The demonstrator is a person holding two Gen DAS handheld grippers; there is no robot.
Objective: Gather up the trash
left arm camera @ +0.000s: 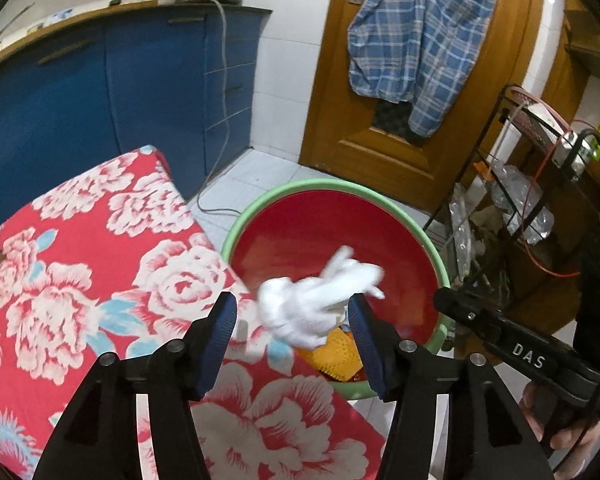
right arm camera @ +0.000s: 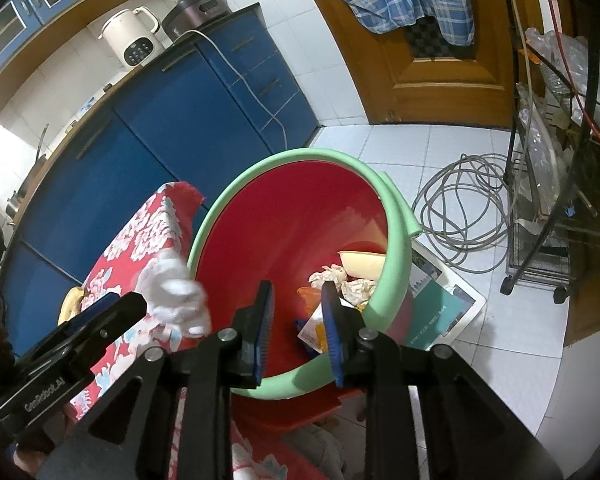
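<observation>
I am looking into a home kitchen. Glossy blue cabinet fronts [right arm camera: 148,152] run under a dark countertop, and on it stand a cream electric kettle with a button panel [right arm camera: 130,38] and a dark rice cooker [right arm camera: 198,10]. White wall tiles [left arm camera: 284,60] meet a white tiled floor [right arm camera: 432,152]. A blue checked shirt [left arm camera: 416,36] hangs on a carved wooden door [left arm camera: 340,120]. A black wire rack on castors [right arm camera: 540,248] holds crumpled plastic bags, and a grey coiled hose [right arm camera: 460,216] lies beside it.
</observation>
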